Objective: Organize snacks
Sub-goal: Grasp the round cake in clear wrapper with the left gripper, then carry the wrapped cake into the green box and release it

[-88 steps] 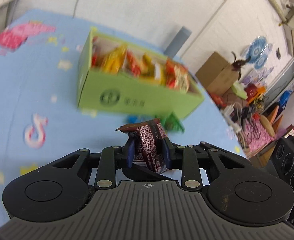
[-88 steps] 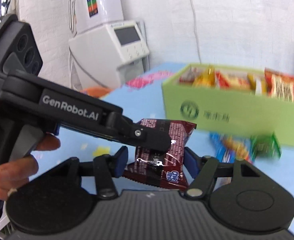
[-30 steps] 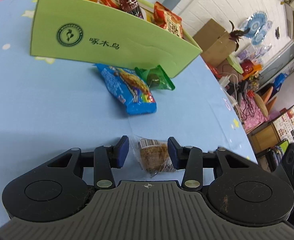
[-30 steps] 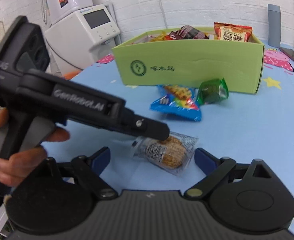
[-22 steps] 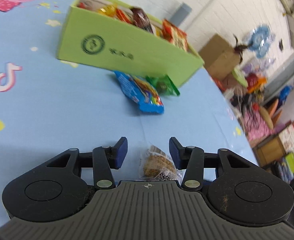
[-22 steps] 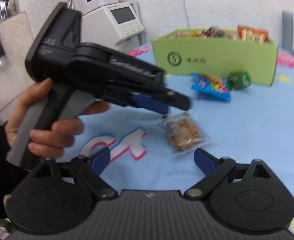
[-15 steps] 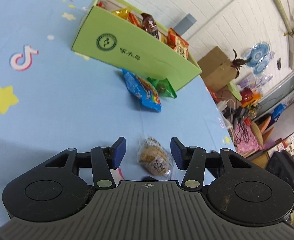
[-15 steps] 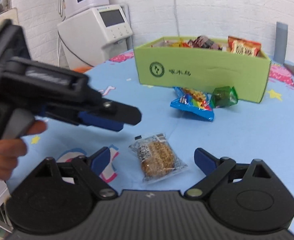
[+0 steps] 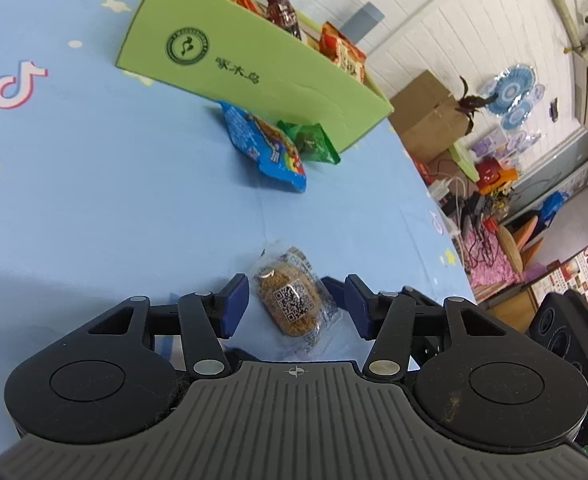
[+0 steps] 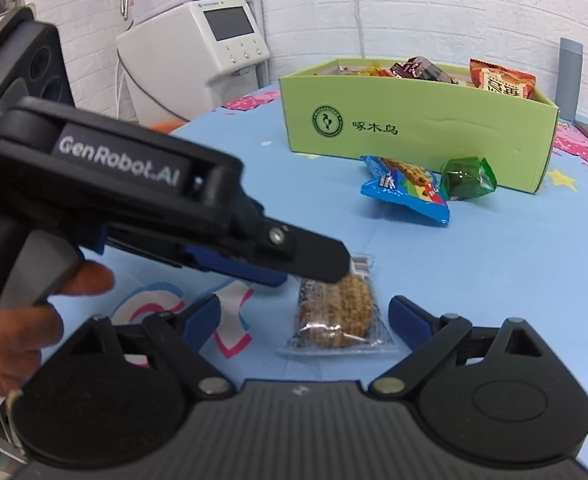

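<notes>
Between my left tool's (image 9: 295, 304) just-widened blue pads lies the clear-wrapped brown biscuit (image 9: 292, 302), flat on the blue desk (image 9: 114, 200) — released, I'd judge, so my spread right tool (image 10: 299, 320) can take it.

Left gripper (image 9: 295, 306), angled downward, jaws parted after just opening, a wrapped biscuit (image 9: 292, 307) lying untouched between them. Right gripper (image 10: 303, 320), jaws spread wide. A hand (image 10: 18, 320) grasps the left gripper's handle.
</notes>
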The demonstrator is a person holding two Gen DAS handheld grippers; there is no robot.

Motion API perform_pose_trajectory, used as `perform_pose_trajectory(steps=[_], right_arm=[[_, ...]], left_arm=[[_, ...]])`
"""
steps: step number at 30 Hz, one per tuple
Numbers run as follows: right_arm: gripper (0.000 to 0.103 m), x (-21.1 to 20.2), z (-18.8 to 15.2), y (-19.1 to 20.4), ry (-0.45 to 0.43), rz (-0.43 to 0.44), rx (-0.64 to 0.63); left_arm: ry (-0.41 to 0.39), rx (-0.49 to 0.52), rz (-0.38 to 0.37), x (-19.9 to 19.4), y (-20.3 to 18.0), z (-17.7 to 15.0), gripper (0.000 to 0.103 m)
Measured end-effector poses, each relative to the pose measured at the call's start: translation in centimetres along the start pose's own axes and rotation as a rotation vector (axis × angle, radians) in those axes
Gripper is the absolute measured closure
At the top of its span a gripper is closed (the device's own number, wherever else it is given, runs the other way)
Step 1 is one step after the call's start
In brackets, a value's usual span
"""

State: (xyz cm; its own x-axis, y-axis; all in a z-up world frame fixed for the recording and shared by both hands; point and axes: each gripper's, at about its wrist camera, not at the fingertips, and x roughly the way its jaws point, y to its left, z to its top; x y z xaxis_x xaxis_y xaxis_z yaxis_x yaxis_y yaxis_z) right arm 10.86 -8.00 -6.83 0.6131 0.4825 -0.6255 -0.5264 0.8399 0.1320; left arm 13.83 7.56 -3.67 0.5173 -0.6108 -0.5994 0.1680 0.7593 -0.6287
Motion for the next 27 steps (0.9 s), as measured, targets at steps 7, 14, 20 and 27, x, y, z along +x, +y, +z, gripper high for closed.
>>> perform_pose_trajectory(steps=[7,14,20,27], right_arm=[[0.008,-0.1,-0.3,0.0,0.003,-0.012,0.001],[0.008,-1.2,-0.3,0.0,-0.008,-0.001,0.017],[0.016,-0.6,-0.7,0.0,-0.016,-0.017,-0.002],[0.036,-1.2,-0.4,-0.8,-0.035,-0.007,0.006]], left_arm=[[0.005,0.023,0.012,0.5,-0.1,-0.3,0.07],[0.002,0.035,0.013,0.4,-0.1,-0.1,0.072],[0.009,0.074,0.017,0.9,-0.7,-0.9,0.074],[-0.003,0.103,0.005,0.7,-1.3,0.0,0.094]])
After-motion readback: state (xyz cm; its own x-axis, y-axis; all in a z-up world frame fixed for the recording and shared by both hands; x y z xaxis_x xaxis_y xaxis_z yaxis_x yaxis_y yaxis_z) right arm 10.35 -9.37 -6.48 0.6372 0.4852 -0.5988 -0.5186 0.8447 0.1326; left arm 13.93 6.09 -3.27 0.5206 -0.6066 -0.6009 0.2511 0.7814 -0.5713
